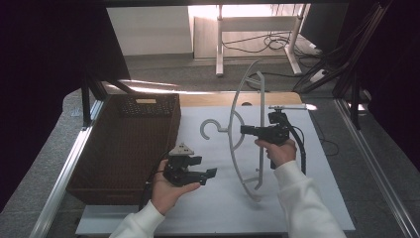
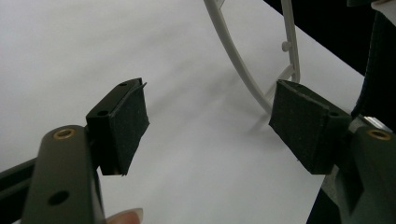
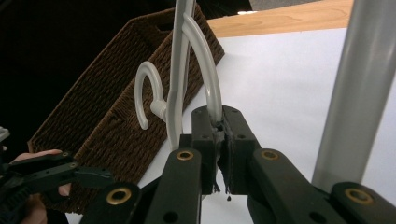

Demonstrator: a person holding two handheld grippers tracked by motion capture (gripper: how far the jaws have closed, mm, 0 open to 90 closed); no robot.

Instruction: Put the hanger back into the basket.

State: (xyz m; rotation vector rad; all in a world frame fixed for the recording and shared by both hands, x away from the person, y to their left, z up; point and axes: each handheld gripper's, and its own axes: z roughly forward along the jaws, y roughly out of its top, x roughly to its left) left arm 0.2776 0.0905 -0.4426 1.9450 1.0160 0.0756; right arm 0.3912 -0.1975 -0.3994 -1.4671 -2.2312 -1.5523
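Observation:
A white plastic hanger (image 1: 232, 124) stands on edge over the white board, its lower end near the board (image 1: 255, 191) and its hook (image 1: 210, 130) pointing left. My right gripper (image 1: 243, 130) is shut on the hanger's inner curved rib just below the neck; in the right gripper view the pads (image 3: 219, 140) clamp that rib (image 3: 205, 65). My left gripper (image 1: 204, 166) sits left of the hanger beside the basket, held in an upturned hand. Its jaws (image 2: 210, 128) stand wide open with nothing between them, and the hanger's lower end (image 2: 233, 51) lies beyond.
A brown wicker basket (image 1: 129, 144) fills the left side of the table, seen also in the right gripper view (image 3: 116, 107). The white board (image 1: 297, 198) spreads under both hands. Metal rails (image 1: 64, 173) border the table. A pale straight bar (image 3: 359, 93) rises close at the right.

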